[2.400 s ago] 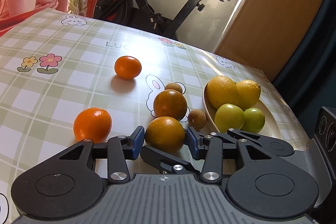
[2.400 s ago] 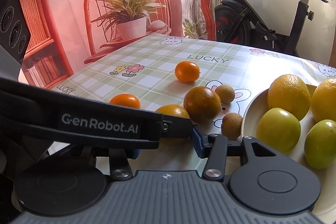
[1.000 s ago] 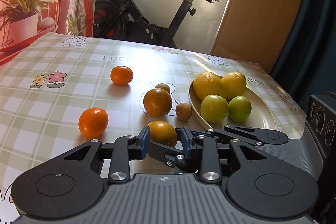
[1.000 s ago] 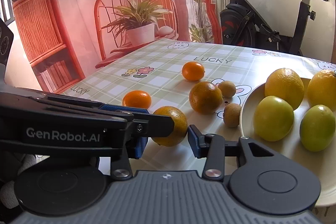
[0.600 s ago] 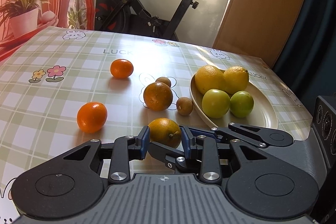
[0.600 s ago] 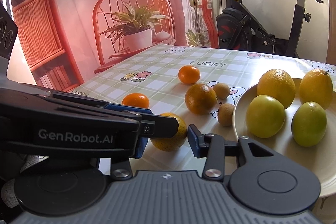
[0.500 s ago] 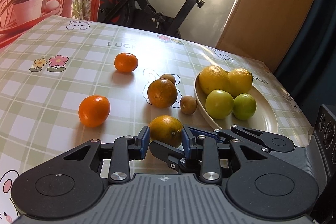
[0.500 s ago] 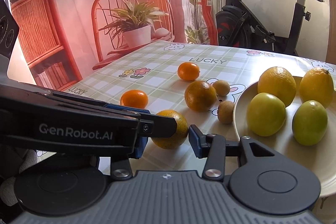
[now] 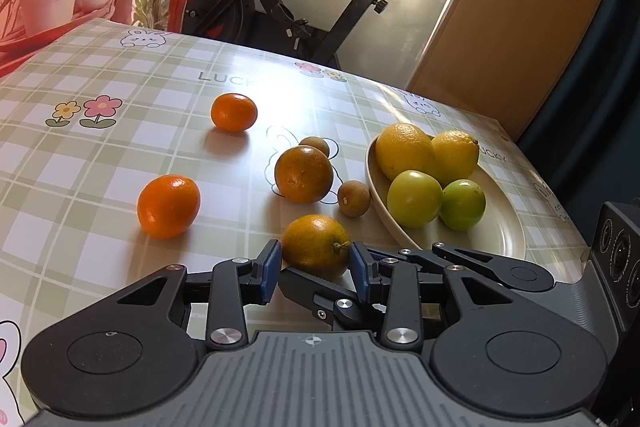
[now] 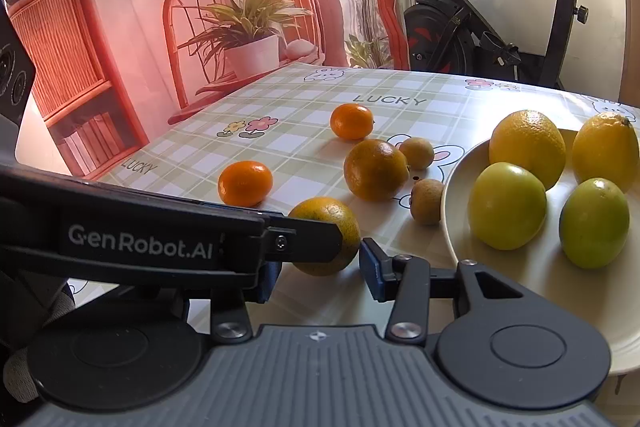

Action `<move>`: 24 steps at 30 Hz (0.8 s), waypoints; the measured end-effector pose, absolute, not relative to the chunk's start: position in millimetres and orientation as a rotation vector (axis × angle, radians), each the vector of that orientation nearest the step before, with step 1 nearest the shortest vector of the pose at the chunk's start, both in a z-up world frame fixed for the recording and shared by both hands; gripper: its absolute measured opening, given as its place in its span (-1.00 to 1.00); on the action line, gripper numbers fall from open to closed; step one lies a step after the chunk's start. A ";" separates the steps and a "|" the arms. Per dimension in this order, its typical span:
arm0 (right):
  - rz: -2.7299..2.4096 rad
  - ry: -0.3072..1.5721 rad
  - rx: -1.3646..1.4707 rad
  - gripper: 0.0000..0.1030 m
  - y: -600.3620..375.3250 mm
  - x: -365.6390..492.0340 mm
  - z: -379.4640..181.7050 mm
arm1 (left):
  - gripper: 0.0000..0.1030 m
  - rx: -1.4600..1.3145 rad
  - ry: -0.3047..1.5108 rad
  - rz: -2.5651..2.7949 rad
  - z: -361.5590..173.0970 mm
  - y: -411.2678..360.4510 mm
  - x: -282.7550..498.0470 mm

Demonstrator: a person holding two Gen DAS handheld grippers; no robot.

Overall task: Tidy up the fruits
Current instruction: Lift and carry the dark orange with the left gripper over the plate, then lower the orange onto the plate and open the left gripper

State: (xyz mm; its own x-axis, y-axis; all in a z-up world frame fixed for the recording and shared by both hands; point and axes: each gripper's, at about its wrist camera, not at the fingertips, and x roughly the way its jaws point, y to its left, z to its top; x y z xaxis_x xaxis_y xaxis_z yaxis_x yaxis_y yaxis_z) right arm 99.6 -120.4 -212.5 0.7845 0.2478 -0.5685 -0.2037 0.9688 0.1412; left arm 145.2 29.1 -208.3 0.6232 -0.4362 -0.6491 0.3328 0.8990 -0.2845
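Observation:
A dull orange [image 9: 316, 245] [image 10: 326, 233] lies on the checked tablecloth near the front edge. My left gripper [image 9: 316, 267] reaches around it with its jaws opening; the blue pads stand just beside its flanks without pressing. In the right wrist view the left gripper's arm [image 10: 160, 239] crosses in front of that orange. My right gripper [image 10: 320, 273] is open just short of the same orange, its left pad hidden behind that arm. A cream plate [image 9: 500, 239] [image 10: 552, 283] on the right holds two yellow fruits [image 9: 404, 151] and two green ones [image 9: 414, 198].
Loose on the cloth are two bright mandarins [image 9: 168, 205] [image 9: 234, 111], a darker orange [image 9: 304, 174] and two small brown fruits [image 9: 354, 198]. An exercise bike [image 9: 280, 15] stands beyond the table's far edge. A printed backdrop [image 10: 240, 7] hangs at the left.
The left gripper's jaws have widened, and its pads now flank the near orange instead of standing short of it. The right gripper has stayed put.

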 end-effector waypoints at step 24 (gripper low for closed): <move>0.048 0.426 0.202 -0.13 -182.9 37.9 -194.9 | -0.24 0.026 0.696 -0.641 -187.2 -55.9 131.7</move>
State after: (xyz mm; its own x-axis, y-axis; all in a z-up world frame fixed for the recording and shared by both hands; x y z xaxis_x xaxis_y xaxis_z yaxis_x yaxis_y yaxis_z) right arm 37.9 -182.9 -194.9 0.9100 0.0886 -0.4051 -0.0041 0.9788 0.2047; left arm 131.7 -55.9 -187.2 0.5851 -0.5409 -0.6043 0.5576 0.8093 -0.1846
